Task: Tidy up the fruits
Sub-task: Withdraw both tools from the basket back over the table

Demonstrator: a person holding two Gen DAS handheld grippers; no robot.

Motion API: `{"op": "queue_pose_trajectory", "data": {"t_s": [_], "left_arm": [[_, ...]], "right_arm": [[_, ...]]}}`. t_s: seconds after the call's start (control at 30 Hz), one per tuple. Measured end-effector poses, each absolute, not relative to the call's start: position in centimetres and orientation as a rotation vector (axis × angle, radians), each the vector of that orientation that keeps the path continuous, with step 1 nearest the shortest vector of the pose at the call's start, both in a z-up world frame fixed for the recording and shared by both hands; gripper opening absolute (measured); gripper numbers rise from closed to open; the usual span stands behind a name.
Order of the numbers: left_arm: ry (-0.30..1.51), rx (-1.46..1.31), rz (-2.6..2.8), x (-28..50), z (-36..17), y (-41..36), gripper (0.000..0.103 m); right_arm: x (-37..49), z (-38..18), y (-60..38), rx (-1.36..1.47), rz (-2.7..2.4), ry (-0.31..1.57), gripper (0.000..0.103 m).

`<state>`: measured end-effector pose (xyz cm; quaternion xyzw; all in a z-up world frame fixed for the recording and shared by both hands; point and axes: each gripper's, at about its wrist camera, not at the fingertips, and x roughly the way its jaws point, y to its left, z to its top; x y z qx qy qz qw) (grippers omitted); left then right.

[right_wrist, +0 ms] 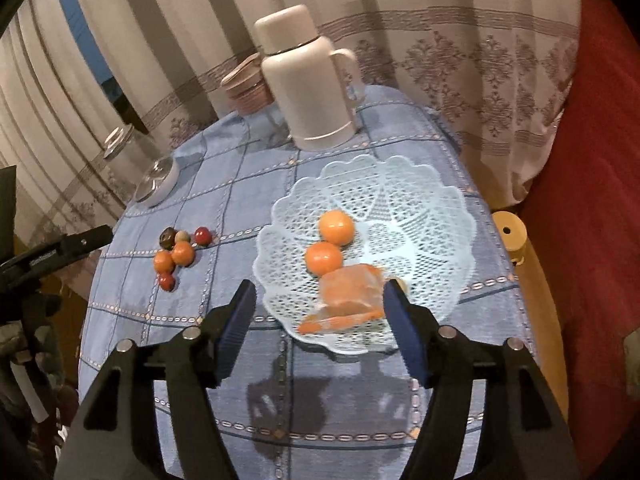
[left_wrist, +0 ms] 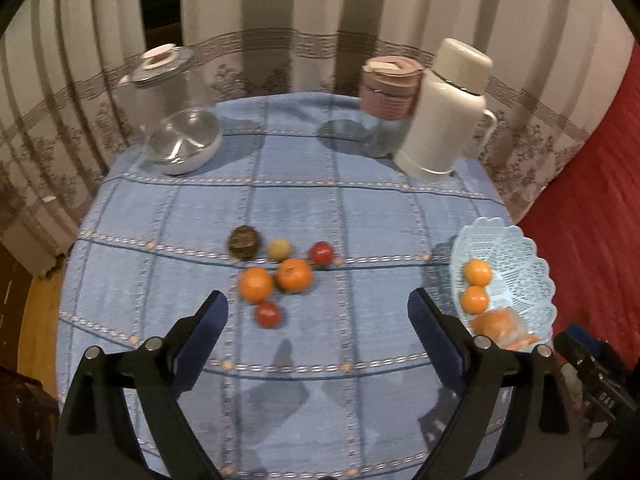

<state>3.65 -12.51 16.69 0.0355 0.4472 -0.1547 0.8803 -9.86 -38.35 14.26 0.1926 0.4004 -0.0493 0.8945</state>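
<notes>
The left gripper [left_wrist: 318, 312] hung with its jaws wide apart and nothing between them, above the loose fruits [left_wrist: 276, 270], which lay in a cluster near the middle of the table [left_wrist: 168, 216]. At the right edge stood the lace basket [right_wrist: 420, 216] with two oranges [right_wrist: 330, 244] and a wrapped orange packet [right_wrist: 348, 294]. Over its near rim the right gripper [right_wrist: 320, 306] was also spread wide, with the packet lying between its fingers but not pinched.

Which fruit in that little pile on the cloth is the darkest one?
The brown, nearly black round fruit at the pile's far left corner. Its neighbours are two oranges, two red fruits and a small pale yellowish one.
</notes>
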Motion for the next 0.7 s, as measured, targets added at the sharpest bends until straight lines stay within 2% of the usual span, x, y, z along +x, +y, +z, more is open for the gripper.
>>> {"op": "queue_pose_trajectory", "data": {"t_s": [0.23, 0.7], "left_arm": [[0.935, 0.05, -0.255, 3.9, 16.5, -7.6, 0.091], [0.964, 0.019, -0.187, 4.1, 15.5, -0.3, 0.091]], "right_arm": [[-7.9, 14.5, -35.2, 0.356, -0.073, 0.827, 0.08], [-2.9, 14.1, -27.5, 0.352, 0.066, 0.894, 0.08]]}}
